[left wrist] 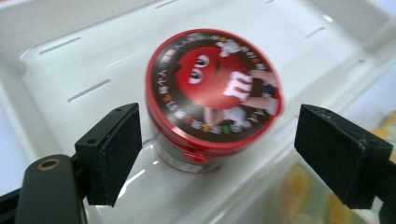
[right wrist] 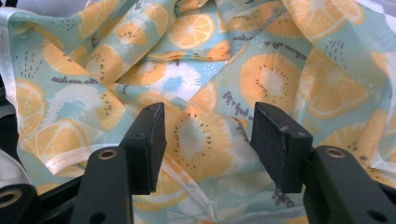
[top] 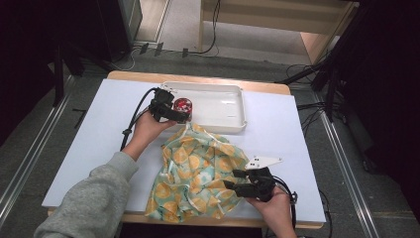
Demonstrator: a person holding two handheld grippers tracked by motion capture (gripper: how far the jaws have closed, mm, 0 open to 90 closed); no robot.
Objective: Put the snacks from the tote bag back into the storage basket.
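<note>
A round candy tub with a red lid [top: 183, 105] [left wrist: 212, 93] stands in the left end of a white tray [top: 223, 106] [left wrist: 84, 56]. My left gripper [top: 174, 112] [left wrist: 233, 154] is open, its jaws on either side of the tub without touching it. A crumpled cloth bag printed with orange slices [top: 198, 173] [right wrist: 210, 70] lies on the table in front of the tray. My right gripper [top: 236, 179] [right wrist: 208, 144] is open at the bag's right side, jaws spread over a fold of the cloth.
The white table [top: 84, 148] carries the tray at the back and the bag at the front centre. Cables [top: 136, 111] trail from both grippers. Bare table surface lies to the left and far right [top: 282, 134].
</note>
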